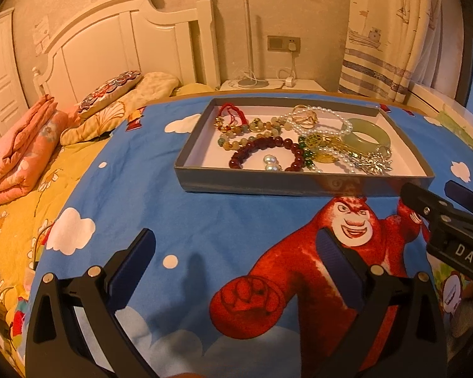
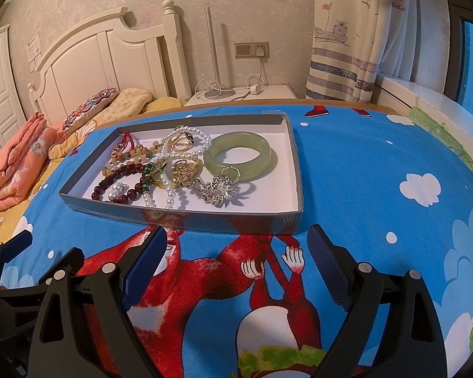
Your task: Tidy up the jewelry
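A shallow grey tray with a white floor lies on the blue cartoon cloth. It holds a heap of jewelry: a pale green jade bangle, a dark red bead bracelet, pearl strands, a silver brooch, gold pieces and a red cord. My left gripper hovers open before the tray's near wall, holding nothing. My right gripper is open and empty too, just short of the tray's near right corner.
The cloth covers a raised surface beside a bed with a yellow quilt, a folded pink blanket and pillows. Behind stand a white headboard, a nightstand with a lamp and a curtain.
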The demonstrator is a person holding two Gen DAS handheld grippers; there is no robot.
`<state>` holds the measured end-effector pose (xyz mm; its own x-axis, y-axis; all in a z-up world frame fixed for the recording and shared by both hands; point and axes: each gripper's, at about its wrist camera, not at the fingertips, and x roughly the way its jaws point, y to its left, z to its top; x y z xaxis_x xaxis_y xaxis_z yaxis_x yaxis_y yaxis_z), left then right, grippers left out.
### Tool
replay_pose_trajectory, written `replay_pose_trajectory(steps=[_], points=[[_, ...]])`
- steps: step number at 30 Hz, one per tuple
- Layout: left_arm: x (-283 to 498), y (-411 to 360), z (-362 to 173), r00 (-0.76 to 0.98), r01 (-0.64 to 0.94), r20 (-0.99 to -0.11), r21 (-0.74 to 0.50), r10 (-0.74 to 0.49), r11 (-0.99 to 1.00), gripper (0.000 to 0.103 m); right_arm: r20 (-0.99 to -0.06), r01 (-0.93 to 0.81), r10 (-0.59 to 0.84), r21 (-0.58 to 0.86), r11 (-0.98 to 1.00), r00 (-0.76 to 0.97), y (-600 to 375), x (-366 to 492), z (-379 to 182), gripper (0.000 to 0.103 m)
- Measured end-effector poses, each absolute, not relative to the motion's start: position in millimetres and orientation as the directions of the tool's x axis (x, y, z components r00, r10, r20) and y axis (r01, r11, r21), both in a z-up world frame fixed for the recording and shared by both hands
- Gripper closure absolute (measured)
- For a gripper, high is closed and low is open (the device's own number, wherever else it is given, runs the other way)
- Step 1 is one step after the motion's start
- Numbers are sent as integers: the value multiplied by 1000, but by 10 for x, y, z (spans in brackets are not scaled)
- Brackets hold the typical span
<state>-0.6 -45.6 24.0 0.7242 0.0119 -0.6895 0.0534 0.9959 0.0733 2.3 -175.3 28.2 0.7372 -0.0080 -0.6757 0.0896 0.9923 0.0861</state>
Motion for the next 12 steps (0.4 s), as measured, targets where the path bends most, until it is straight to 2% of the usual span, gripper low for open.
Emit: replay_pose_trajectory(steps=[5,12], points=[[-40,-435,268,736,33,-676,71,24,997,2,-678,90,-5,91,992,735,-1744,10,279,16],[-89,-393,147,644,55,-765,64,14,996,2,-777,46,5,44,998,630,-1717,-167,113,16]])
